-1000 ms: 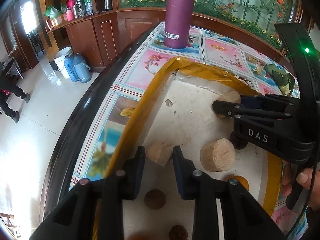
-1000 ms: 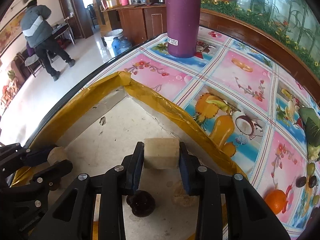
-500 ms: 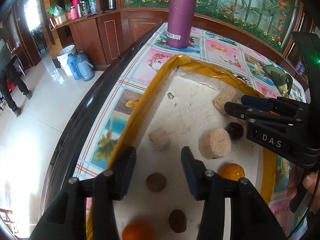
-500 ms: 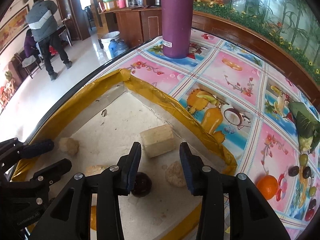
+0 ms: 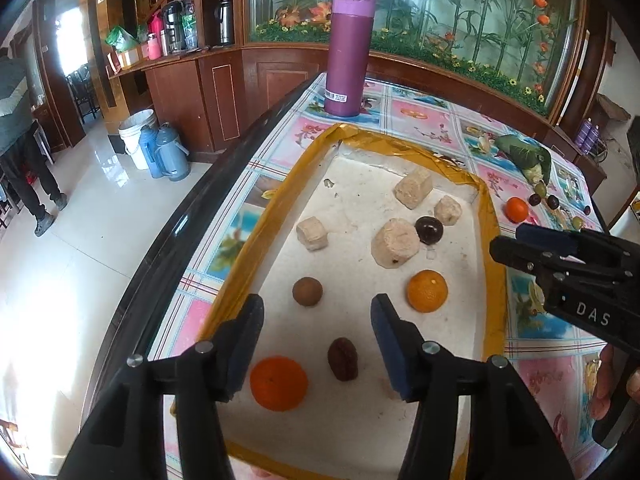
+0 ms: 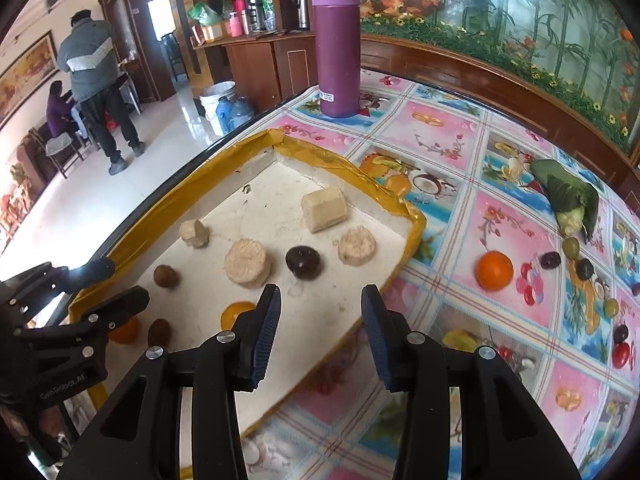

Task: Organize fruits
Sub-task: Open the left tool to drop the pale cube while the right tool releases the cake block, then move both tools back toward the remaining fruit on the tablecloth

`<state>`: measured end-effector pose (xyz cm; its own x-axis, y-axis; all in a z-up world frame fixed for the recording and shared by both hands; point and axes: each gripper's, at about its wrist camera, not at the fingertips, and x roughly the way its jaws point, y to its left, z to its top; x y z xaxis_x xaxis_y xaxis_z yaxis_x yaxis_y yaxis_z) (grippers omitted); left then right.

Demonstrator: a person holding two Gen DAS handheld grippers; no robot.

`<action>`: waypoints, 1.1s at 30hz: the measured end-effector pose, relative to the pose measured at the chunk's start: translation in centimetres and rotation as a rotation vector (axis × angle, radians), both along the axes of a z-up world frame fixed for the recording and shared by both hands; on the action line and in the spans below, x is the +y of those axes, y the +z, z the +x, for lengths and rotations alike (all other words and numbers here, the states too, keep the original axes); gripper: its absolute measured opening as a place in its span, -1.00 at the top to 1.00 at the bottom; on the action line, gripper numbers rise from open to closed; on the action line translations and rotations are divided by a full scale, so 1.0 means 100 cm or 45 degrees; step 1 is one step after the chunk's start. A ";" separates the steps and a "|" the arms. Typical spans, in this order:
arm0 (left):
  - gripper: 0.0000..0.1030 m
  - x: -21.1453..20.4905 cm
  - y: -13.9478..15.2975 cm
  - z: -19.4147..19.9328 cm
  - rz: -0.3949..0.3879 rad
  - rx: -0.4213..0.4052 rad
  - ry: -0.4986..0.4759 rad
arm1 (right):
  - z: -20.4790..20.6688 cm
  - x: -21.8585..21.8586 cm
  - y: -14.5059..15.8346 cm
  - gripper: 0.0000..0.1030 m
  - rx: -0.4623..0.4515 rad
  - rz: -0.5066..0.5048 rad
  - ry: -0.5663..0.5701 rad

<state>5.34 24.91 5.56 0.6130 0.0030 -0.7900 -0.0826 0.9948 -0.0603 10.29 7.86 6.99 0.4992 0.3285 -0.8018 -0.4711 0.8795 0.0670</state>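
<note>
A white foam tray (image 5: 360,200) with a yellow taped rim (image 6: 400,200) holds several tan blocks, such as one (image 5: 312,233) and another (image 6: 324,208), two oranges (image 5: 279,383) (image 5: 427,291), a dark plum (image 5: 429,230), a brown round fruit (image 5: 307,291) and a date (image 5: 343,358). My left gripper (image 5: 316,344) is open and empty above the tray's near end. My right gripper (image 6: 320,332) is open and empty over the tray's near right edge; it also shows in the left wrist view (image 5: 516,240). An orange (image 6: 494,270) and several small fruits (image 6: 585,269) lie on the tablecloth.
A tall purple flask (image 6: 336,46) stands at the table's far edge. A green leafy bundle (image 6: 572,200) lies at the right. The table's dark edge (image 5: 168,248) drops to the floor at the left. A person (image 6: 96,88) stands in the room.
Both grippers opened, let go of their tan blocks in the tray, and pulled back and up. More of the tray and table shows.
</note>
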 end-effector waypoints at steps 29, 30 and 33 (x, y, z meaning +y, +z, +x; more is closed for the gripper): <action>-0.52 -0.198 0.007 -0.029 0.101 0.057 -0.218 | -0.040 -0.299 -0.018 -0.13 -0.026 0.030 -0.500; -0.53 -0.202 0.006 -0.026 0.108 0.064 -0.221 | -0.028 -0.314 -0.018 -0.15 -0.030 0.028 -0.532; -0.53 -0.213 0.003 -0.014 0.116 0.085 -0.218 | 0.005 -0.342 -0.023 -0.25 -0.020 0.021 -0.592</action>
<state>3.93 3.58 5.83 0.5569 -0.0234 -0.8302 0.0877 0.9957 0.0308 10.83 -26.35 4.66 0.6082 0.0794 -0.7898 -0.0282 0.9965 0.0785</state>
